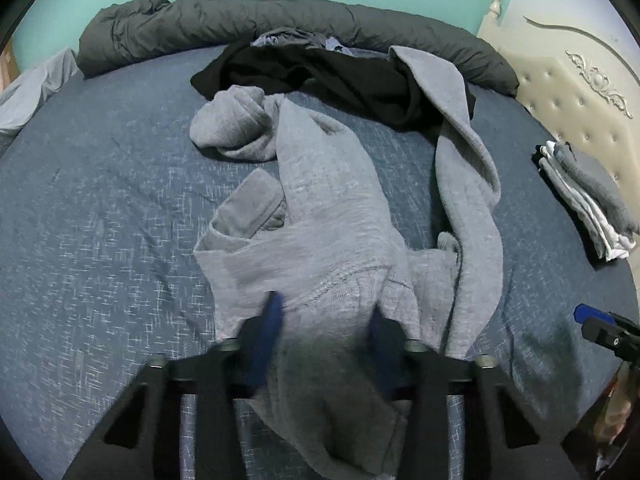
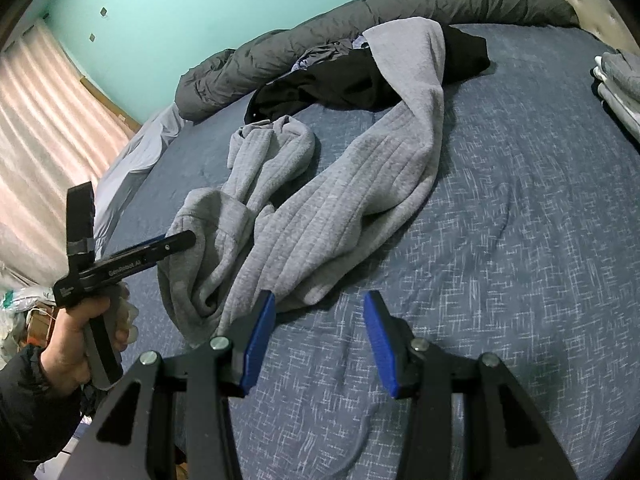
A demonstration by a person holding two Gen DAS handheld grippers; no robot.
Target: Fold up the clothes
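Observation:
A crumpled light grey fleece garment (image 1: 332,208) sprawls across the blue bed sheet (image 1: 100,200). One long part of it runs back onto a black garment (image 1: 320,76). My left gripper (image 1: 326,324) is open, its blue fingers wide apart with a bunched fold of the grey cloth lying between them and over the frame. In the right wrist view the grey garment (image 2: 320,208) has the left gripper (image 2: 176,242) at its left edge, held by a person's hand (image 2: 80,332). My right gripper (image 2: 318,312) stands open just over the sheet. Its left finger is at the garment's near hem.
A rolled dark grey duvet (image 1: 280,16) lies along the bed's far side. A stack of folded clothes (image 1: 588,200) sits at the right by the cream headboard (image 1: 580,80). The right gripper's tip (image 1: 592,320) shows at the right edge. A pale curtain (image 2: 48,120) hangs left.

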